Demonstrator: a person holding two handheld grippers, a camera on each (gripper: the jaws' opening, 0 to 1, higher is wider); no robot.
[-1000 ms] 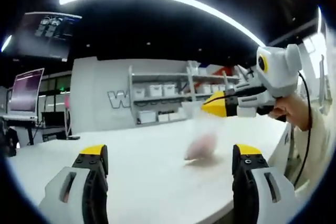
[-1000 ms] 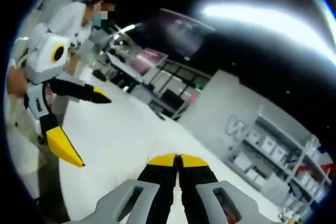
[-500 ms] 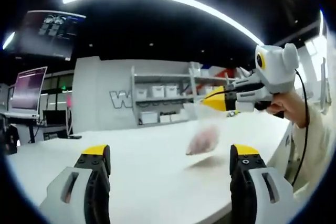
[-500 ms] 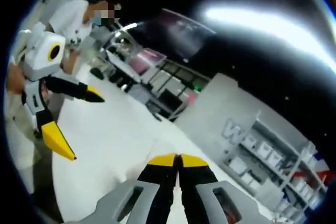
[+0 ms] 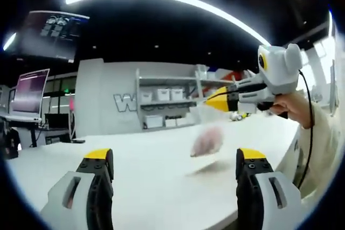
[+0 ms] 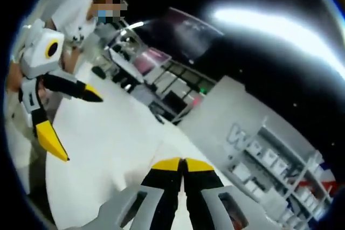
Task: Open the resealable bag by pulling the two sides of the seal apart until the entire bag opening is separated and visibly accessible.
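The left gripper (image 5: 172,157) has its two yellow-tipped jaws far apart, with nothing between them. They rise from the bottom of the left gripper view, over a big white table (image 5: 135,171).

The right gripper (image 5: 211,102) comes in from the right side of that view, held up in the air by a person's hand (image 5: 294,109). Its yellow tips are pressed together. They pinch the top edge of the resealable bag (image 5: 206,133). The bag is clear and looks blurry. It hangs down from the tips, so its long side runs up and down. Its top, where the seal is, points up at the pinching tips. Its bottom points down at the table. Something pink (image 5: 207,141) sits low inside the bag. The bottom of the bag is just above the table, and a soft shadow lies under it. I cannot tell if the bag touches the table. I also cannot tell if the seal is open or closed.

In the right gripper view, the right gripper's (image 6: 182,161) own jaws meet at the tips. The bag is too hard to see there. The left gripper (image 6: 75,125) is at the left of this view, with its jaws spread wide, one pointing sideways and one pointing down.

Behind the table there is a grey wall with white shelves (image 5: 167,103) holding boxes. A screen (image 5: 29,92) glows at the left.
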